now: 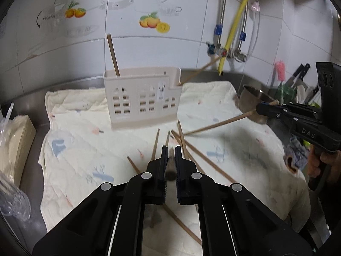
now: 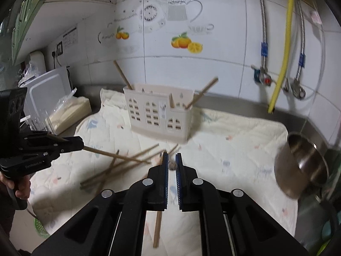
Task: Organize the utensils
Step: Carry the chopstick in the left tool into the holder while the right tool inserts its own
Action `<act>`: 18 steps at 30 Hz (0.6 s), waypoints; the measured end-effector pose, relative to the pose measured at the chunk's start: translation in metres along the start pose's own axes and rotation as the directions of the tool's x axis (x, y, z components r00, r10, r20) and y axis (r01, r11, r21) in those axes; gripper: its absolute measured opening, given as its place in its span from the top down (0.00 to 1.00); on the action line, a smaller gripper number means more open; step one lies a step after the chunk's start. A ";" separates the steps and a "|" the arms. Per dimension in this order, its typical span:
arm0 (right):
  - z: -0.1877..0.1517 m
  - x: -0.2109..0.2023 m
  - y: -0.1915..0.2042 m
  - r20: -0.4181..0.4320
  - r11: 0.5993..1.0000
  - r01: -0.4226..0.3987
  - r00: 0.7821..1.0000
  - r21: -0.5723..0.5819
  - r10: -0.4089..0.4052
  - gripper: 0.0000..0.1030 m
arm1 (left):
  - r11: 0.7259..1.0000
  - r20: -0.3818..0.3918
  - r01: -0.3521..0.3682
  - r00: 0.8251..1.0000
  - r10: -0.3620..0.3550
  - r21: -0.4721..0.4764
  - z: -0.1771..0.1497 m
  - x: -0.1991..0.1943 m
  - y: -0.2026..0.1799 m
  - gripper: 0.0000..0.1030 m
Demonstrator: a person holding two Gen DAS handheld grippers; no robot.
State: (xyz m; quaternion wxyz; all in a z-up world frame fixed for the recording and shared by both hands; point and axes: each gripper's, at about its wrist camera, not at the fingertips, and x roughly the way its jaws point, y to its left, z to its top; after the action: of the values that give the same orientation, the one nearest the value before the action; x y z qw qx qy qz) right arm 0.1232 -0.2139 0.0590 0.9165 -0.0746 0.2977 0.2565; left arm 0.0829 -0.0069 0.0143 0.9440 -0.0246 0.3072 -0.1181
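Note:
A cream plastic utensil holder (image 1: 142, 98) (image 2: 158, 113) stands on a pale cloth (image 1: 89, 132) (image 2: 234, 138), with a few wooden chopsticks (image 1: 113, 54) (image 2: 202, 92) leaning in it. Several loose chopsticks (image 1: 187, 149) (image 2: 127, 162) lie on the cloth in front of it. My left gripper (image 1: 171, 149) (image 2: 82, 146) is shut on a chopstick (image 1: 171, 166) (image 2: 117, 155) and holds it above the loose ones. My right gripper (image 2: 172, 156) (image 1: 256, 108) is shut on another chopstick (image 2: 172, 165) (image 1: 217, 124), right of the pile.
A steel pot (image 1: 254, 101) (image 2: 302, 166) sits at the cloth's right edge. Pipes and a yellow hose (image 1: 234, 21) (image 2: 283, 49) hang on the tiled wall. A packet of napkins (image 1: 12, 140) (image 2: 70, 111) lies left. Knives and a pink brush (image 1: 280, 72) stand far right.

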 end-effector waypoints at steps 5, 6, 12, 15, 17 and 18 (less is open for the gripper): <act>0.036 0.000 -0.003 0.011 0.999 -0.029 1.000 -0.024 0.029 0.94 | 1.000 0.033 0.014 0.999 -0.014 0.020 0.033 -0.001 0.003 0.95; 0.042 0.000 -0.003 0.015 0.999 -0.029 0.999 -0.031 0.029 0.94 | 1.000 0.037 0.013 0.999 -0.014 0.027 0.038 -0.001 0.003 0.95; 0.088 0.000 -0.005 0.038 0.997 -0.043 0.998 -0.060 0.045 0.94 | 0.998 0.083 0.017 0.996 -0.022 0.056 0.082 -0.007 0.005 0.95; 0.108 0.000 -0.006 0.055 0.997 -0.045 0.997 -0.067 0.049 0.94 | 0.997 0.131 0.004 0.991 -0.014 0.072 0.108 -0.017 0.005 0.95; 0.121 0.001 -0.006 0.067 0.996 -0.050 0.996 -0.069 0.054 0.94 | 0.996 0.174 -0.010 0.985 -0.006 0.088 0.130 -0.024 0.006 0.95; 0.128 0.001 -0.006 0.078 0.996 -0.045 0.996 -0.074 0.051 0.94 | 0.996 0.187 -0.013 0.982 -0.004 0.090 0.136 -0.027 0.006 0.95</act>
State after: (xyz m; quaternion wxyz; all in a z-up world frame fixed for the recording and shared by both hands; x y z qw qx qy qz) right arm 0.1919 -0.1811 0.1620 0.9180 -0.0900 0.2533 0.2917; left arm 0.1427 0.0021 0.1393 0.9691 0.0079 0.2116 -0.1267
